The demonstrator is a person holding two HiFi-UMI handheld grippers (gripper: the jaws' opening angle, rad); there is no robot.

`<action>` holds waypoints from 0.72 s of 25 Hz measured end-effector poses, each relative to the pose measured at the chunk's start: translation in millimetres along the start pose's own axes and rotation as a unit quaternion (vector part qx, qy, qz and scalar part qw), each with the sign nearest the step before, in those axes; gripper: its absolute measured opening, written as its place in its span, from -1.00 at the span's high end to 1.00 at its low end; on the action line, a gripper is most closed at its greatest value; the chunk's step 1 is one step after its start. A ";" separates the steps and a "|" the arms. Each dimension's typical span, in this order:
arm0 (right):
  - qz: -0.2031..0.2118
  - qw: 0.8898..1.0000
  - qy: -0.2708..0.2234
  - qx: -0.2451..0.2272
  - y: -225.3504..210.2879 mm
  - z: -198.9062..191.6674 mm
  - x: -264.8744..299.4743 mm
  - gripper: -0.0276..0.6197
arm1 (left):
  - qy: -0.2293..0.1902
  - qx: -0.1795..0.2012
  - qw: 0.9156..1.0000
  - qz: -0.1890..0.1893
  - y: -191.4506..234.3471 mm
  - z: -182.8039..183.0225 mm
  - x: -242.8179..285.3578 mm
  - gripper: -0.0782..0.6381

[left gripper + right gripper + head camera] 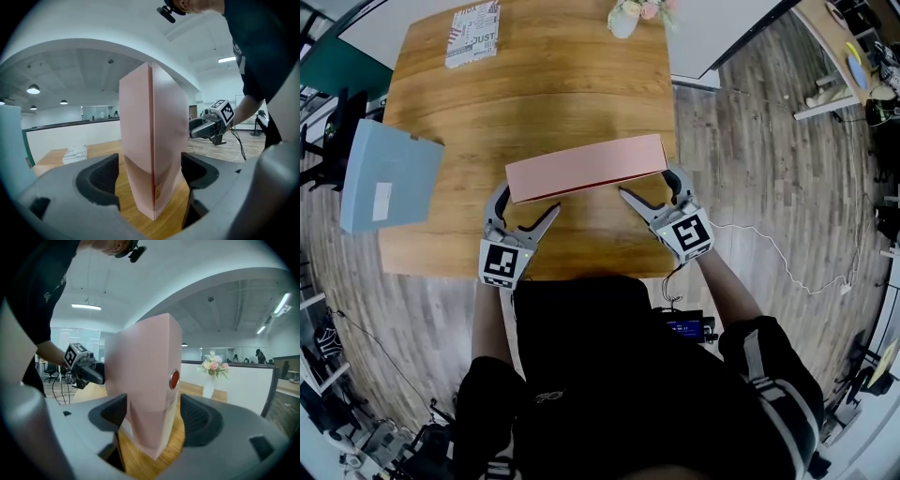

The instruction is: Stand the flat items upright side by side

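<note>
On the near half of the wooden table, the pink box stood upright on its long edge. My left gripper and right gripper straddled its ends, jaws released. I judged withdrawing straight back, without brushing it, safest.

Table: one. Boxes: two, pink box near, blue box left. Booklet: one, far. Flower vase: one, far. Grippers: two, left gripper, right gripper.

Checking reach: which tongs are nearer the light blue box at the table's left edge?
Left. The left tongs straddle the pink box at the end toward the light blue box; the right tongs straddle its far end.
</note>
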State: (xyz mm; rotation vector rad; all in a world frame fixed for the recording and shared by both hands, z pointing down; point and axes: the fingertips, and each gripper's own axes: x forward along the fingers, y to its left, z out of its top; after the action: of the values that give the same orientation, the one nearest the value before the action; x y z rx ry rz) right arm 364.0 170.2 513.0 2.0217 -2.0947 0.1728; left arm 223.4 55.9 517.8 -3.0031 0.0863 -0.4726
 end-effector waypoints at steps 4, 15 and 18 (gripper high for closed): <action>-0.001 1.000 0.001 0.005 2.2 0.6 9.2 -0.11 | 0.004 0.016 1.000 0.002 -1.4 6.2 10.2 -0.39; 0.076 0.997 -0.008 -0.031 33.0 20.7 76.9 -0.09 | 0.018 0.006 0.987 0.159 37.2 -13.2 -42.1 -0.28; 0.109 0.993 -0.011 -0.045 53.7 27.6 102.6 -0.09 | 0.025 -0.003 0.980 0.199 52.2 -23.2 -67.2 -0.28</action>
State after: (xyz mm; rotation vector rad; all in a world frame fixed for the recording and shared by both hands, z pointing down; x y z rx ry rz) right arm 305.7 66.4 514.8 1.7509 -2.2904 0.0900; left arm 150.3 6.7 513.8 -2.8683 0.6780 -0.5004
